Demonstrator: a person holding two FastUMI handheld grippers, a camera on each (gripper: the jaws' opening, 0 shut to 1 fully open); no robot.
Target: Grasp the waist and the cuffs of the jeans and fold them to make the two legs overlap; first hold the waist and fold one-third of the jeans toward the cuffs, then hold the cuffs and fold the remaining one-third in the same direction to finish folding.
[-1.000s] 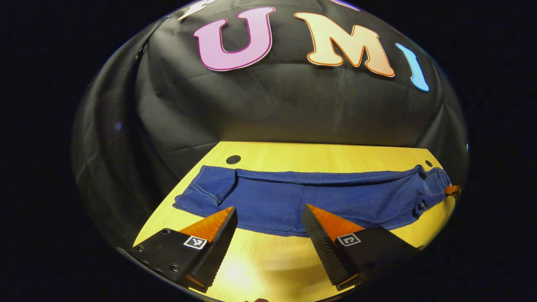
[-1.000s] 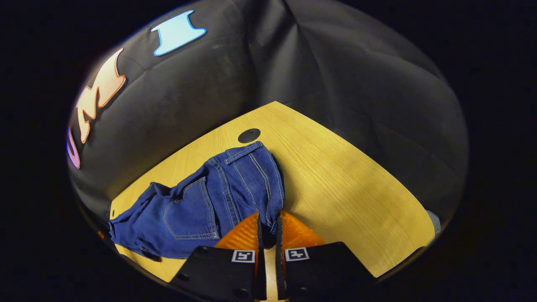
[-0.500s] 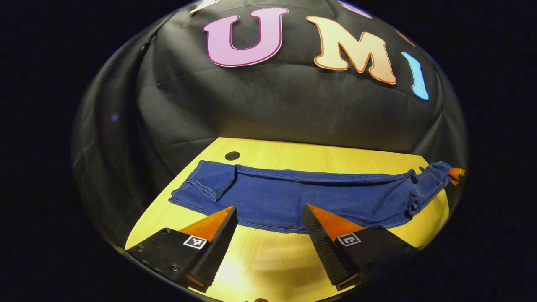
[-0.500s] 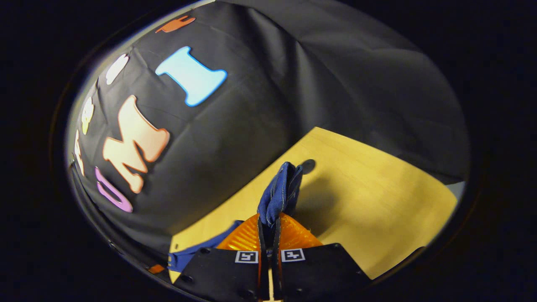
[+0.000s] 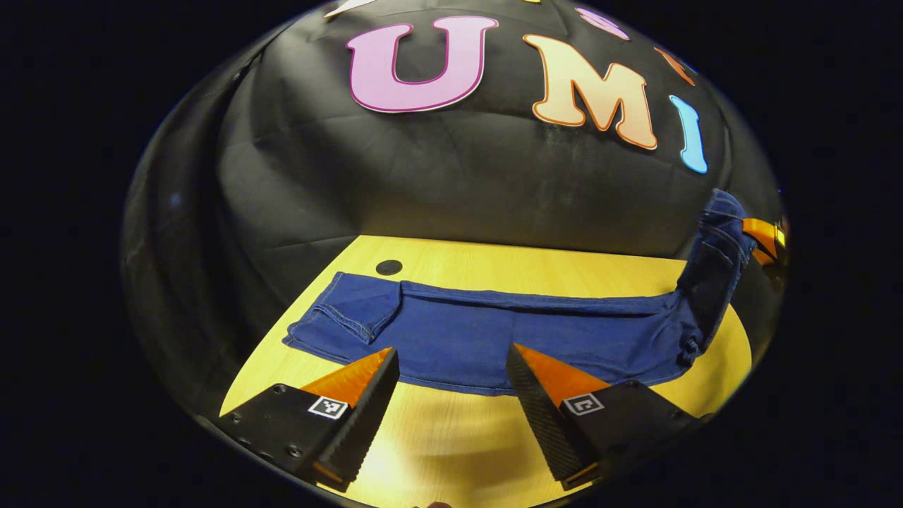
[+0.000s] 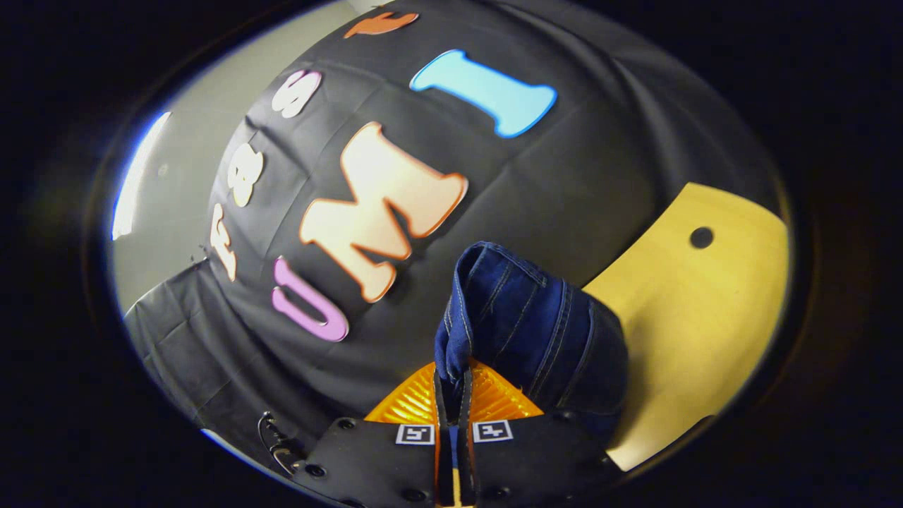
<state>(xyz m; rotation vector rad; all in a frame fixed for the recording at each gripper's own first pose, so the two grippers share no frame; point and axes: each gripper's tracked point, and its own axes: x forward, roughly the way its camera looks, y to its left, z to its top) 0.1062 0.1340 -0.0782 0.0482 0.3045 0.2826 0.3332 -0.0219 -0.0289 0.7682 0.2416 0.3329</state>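
Left gripper (image 5: 451, 360) hovers low over the worktop (image 5: 451, 444), jaws spread wide, nothing between them. Right gripper (image 6: 451, 384) is up in the air, tilted toward the back wall, jaws pinched tight on the jeans (image 6: 522, 324) at the waist end, fabric bunched above its fingertips.

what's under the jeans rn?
Legs of the jeans lie flat on the wooden table; the waist hangs lifted in the right gripper. Anything beneath the flat fabric is hidden.
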